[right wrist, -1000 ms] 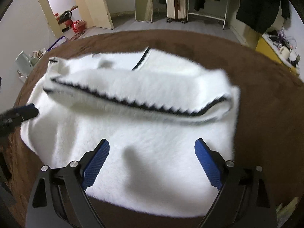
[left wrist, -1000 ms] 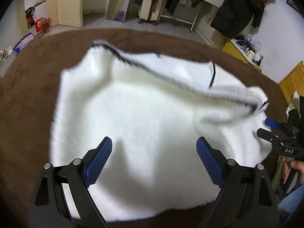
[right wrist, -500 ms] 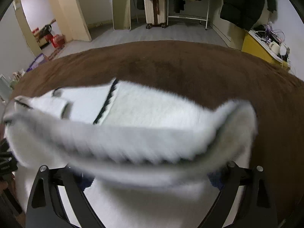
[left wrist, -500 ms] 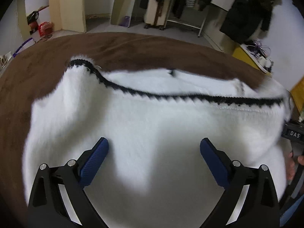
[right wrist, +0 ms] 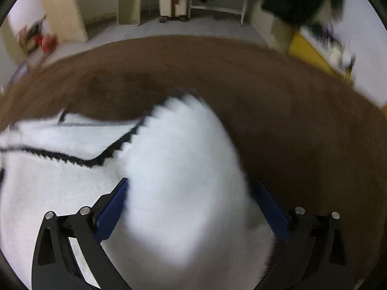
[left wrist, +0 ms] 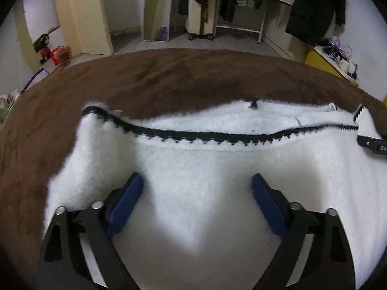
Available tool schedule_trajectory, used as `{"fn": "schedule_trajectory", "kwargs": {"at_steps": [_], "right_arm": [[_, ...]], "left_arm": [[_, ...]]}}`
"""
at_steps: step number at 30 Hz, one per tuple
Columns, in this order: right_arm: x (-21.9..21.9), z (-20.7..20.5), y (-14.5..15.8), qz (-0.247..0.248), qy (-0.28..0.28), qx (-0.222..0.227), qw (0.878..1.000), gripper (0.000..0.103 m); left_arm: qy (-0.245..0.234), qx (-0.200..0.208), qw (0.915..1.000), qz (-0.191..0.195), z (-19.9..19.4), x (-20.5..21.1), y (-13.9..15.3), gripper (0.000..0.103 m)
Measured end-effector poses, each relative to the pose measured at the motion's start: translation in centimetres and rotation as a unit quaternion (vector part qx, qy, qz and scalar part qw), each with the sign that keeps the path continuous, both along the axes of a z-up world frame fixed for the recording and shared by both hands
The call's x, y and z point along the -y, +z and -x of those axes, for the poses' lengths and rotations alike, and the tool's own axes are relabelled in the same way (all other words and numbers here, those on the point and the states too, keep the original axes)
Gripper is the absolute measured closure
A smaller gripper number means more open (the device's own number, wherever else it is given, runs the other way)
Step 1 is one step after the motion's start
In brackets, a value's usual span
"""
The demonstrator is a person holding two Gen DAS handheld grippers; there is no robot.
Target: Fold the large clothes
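Note:
A white fluffy garment [left wrist: 217,169] with a black zigzag trim [left wrist: 193,136] lies on the brown bed cover [left wrist: 169,82]. My left gripper [left wrist: 197,193] points down at it, its jaws closing with flat fabric between the blue pads [left wrist: 125,203], which do not press it. The right tool's black frame [left wrist: 372,145] shows at the garment's right edge. In the blurred right wrist view, a thick fold of the garment [right wrist: 183,169] bulges between the jaws of my right gripper [right wrist: 191,205], which are opening. The trim [right wrist: 72,159] runs off to the left.
The brown cover [right wrist: 290,120] stretches beyond the garment to the far and right sides. On the floor behind stand a rack of dark coats [left wrist: 237,2], beige panels [left wrist: 82,14], a yellow cabinet [left wrist: 324,62] and red items [left wrist: 58,53].
Both grippers have come closer to the garment. The trimmed edge now lies farther back, straighter across. In the right wrist view a fold swept across the jaws and now bulges between them.

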State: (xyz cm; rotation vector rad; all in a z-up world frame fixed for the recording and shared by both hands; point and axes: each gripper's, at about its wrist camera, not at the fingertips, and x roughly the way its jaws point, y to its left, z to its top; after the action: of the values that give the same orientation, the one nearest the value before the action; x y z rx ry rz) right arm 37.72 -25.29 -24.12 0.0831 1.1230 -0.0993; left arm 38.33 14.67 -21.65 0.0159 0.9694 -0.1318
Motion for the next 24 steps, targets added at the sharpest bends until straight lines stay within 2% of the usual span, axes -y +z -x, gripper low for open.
{"fn": "schedule_trajectory", "kwargs": {"at_steps": [1,2,4,10,12,14,17,20,24], "right_arm": [[0.6,0.1,-0.2,-0.016,-0.002,-0.002,1.000,0.006],[0.7,0.2,-0.2,-0.011,0.007,-0.001,1.000,0.006],[0.4,0.2,-0.2,-0.003,0.011,0.001,1.000,0.006],[0.2,0.8,0.0,-0.001,0.011,0.008,1.000,0.006],[-0.3,1.5,0.4,-0.003,0.009,0.011,1.000,0.006],[-1.1,1.8,1.1,0.002,0.016,0.018,1.000,0.006],[-2.5,2.3,2.1,0.008,0.030,0.025,0.999,0.006],[-3.4,2.6,3.0,0.003,0.041,0.030,0.999,0.006],[-4.4,3.5,4.9,0.001,0.049,0.048,0.998,0.006]], "left_arm": [[0.004,0.002,1.0000,0.006,0.1,-0.4,0.0,0.026],[0.010,0.004,0.9998,0.014,0.2,-1.0,0.2,0.032],[0.014,0.003,0.9994,0.031,0.2,-1.6,0.2,0.035],[0.008,-0.003,0.9995,0.030,0.1,-1.2,0.1,0.036],[-0.006,-0.002,0.9998,0.019,0.2,-0.6,0.0,0.030],[-0.033,-0.006,0.9994,0.001,0.2,0.5,-0.1,0.014],[-0.037,-0.018,0.9989,-0.024,-0.1,1.5,0.3,0.009],[-0.024,-0.027,0.9993,-0.008,-0.2,1.5,1.4,0.007],[-0.007,-0.012,0.9998,0.014,0.8,1.7,3.3,0.007]]}}
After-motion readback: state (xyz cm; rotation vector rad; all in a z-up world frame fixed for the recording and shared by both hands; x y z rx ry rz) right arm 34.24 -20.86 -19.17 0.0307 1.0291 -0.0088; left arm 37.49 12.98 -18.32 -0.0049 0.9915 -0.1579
